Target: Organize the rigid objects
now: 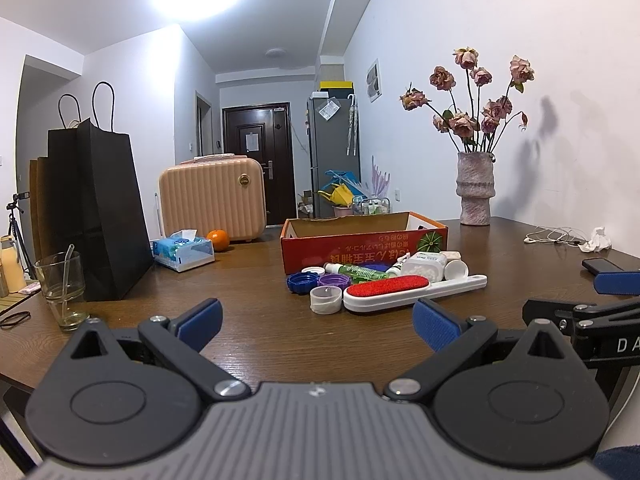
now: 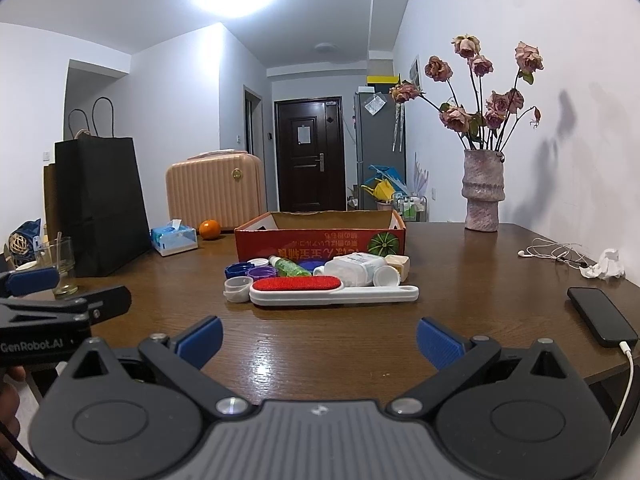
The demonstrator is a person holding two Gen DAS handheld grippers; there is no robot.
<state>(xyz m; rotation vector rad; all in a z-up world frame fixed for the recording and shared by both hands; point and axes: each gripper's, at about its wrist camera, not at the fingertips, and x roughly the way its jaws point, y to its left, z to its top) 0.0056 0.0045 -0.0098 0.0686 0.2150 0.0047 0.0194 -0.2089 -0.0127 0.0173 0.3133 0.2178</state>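
Observation:
A red cardboard box (image 1: 362, 246) (image 2: 320, 240) stands open on the brown table. In front of it lies a pile of small items: a white lint brush with a red pad (image 1: 412, 288) (image 2: 332, 290), a green bottle (image 1: 354, 271) (image 2: 289, 266), a white pill bottle (image 1: 424, 266) (image 2: 352, 270), blue and purple caps (image 1: 316, 281) (image 2: 250, 271), and a small white cup (image 1: 326, 299) (image 2: 237, 288). My left gripper (image 1: 318, 324) is open and empty, short of the pile. My right gripper (image 2: 320, 338) is open and empty, also short of it.
A black paper bag (image 1: 100, 216) (image 2: 100, 208), a glass (image 1: 64, 288), a tissue pack (image 1: 184, 250), an orange (image 1: 218, 239) and a beige case (image 1: 212, 198) stand left. A vase of dried roses (image 1: 475, 188) (image 2: 482, 192), earphones (image 2: 552, 254) and a phone (image 2: 600, 316) are on the right.

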